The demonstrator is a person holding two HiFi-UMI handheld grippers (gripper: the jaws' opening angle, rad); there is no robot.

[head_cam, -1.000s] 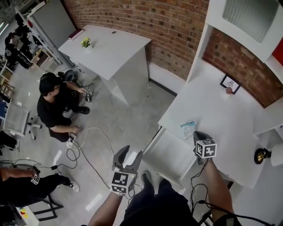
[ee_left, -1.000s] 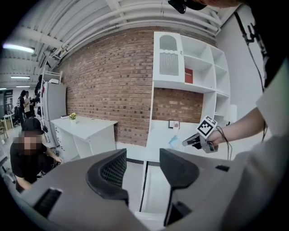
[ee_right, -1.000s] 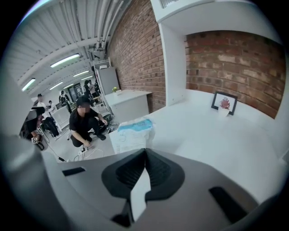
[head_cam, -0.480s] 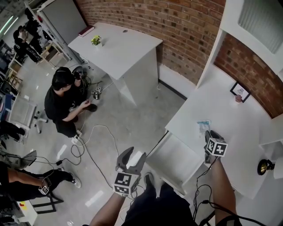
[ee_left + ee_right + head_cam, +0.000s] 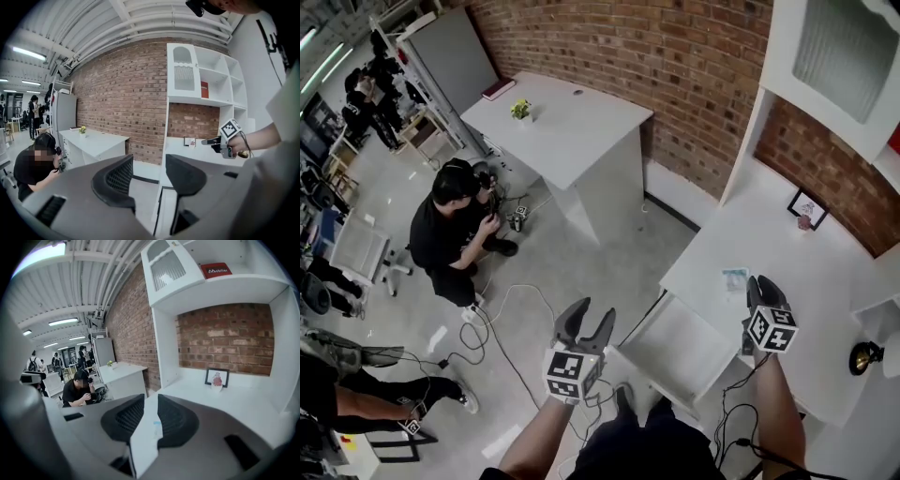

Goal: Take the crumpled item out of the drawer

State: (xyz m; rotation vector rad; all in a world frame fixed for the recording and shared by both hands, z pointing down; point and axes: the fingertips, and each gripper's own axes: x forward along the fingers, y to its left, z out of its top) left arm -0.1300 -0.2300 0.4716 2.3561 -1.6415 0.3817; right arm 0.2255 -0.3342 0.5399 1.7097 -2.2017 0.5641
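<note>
The crumpled item (image 5: 734,279), a small white and pale blue wad, lies on the white desk top (image 5: 787,253) just beyond the open drawer (image 5: 675,343). My right gripper (image 5: 761,285) hovers beside it, raised off the desk. Its jaws have just been opening and nothing is held between them. In the right gripper view the item (image 5: 157,426) shows on the desk through the gap of that gripper (image 5: 150,399). My left gripper (image 5: 583,323) hangs open and empty in the air over the floor, left of the drawer; the left gripper view shows its jaws (image 5: 149,164) well apart.
A person (image 5: 450,225) crouches on the floor at the left, with cables (image 5: 502,314) trailing toward me. A white table (image 5: 572,122) with a small plant (image 5: 521,110) stands by the brick wall. A picture frame (image 5: 806,206) and a brass object (image 5: 862,357) sit on the desk.
The right gripper has opened and lifted away from the crumpled item, which stays on the desk top. The left gripper has risen a little.
</note>
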